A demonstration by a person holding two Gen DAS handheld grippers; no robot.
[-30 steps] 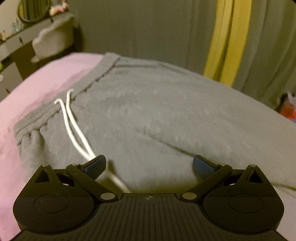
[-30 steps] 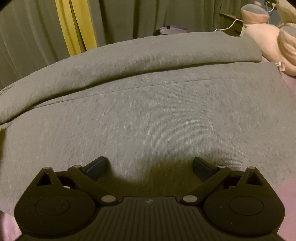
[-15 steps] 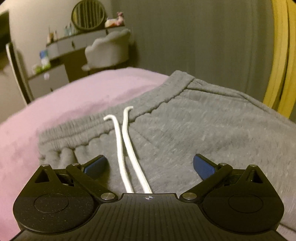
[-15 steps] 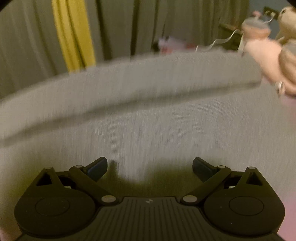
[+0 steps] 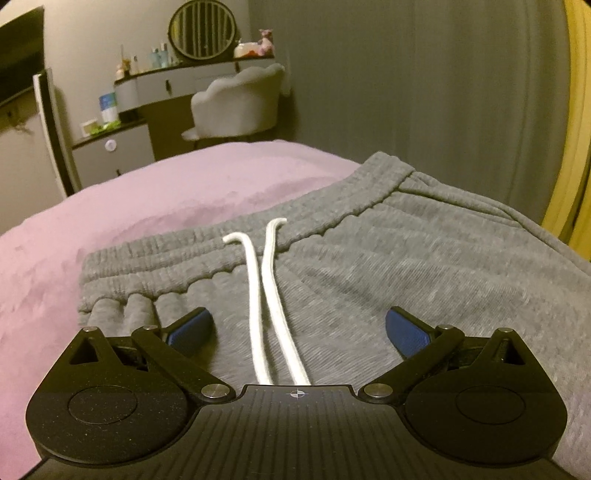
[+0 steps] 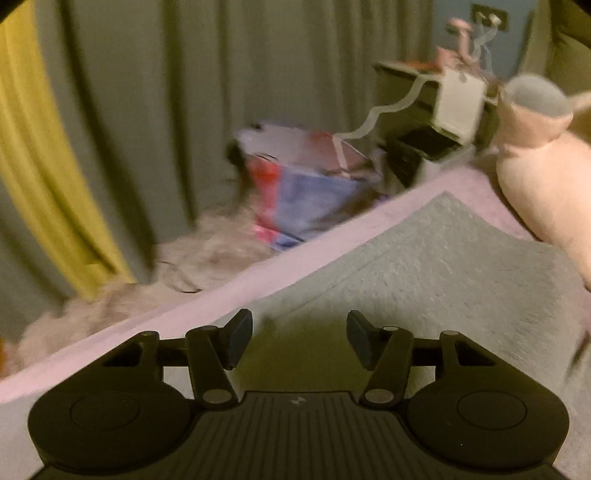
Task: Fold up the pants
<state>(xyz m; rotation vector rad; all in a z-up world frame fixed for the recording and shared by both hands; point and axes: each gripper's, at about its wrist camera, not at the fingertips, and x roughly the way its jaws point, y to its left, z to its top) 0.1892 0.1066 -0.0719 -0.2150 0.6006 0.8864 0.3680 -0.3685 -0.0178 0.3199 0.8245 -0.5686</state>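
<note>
Grey sweatpants (image 5: 406, 266) lie flat on a pink bedspread (image 5: 166, 199). Their elastic waistband (image 5: 236, 243) runs across the left wrist view, with two white drawstrings (image 5: 266, 295) trailing toward me. My left gripper (image 5: 297, 326) is wide open and empty, low over the pants just below the waistband, the drawstrings between its fingers. In the blurred right wrist view the leg end of the pants (image 6: 424, 266) reaches the bed's far edge. My right gripper (image 6: 299, 338) is partly open and empty above that fabric.
A dressing table with a round mirror (image 5: 203, 33) and a grey chair (image 5: 240, 103) stand beyond the bed. In the right wrist view, a pink plush toy (image 6: 543, 166) lies on the bed at right, with a coloured bag (image 6: 303, 184), a fluffy rug and curtains past the bed's edge (image 6: 221, 295).
My left gripper has swung left toward the waistband and drawstrings. My right gripper has swung right toward the leg end and bed edge, and its jaws have narrowed.
</note>
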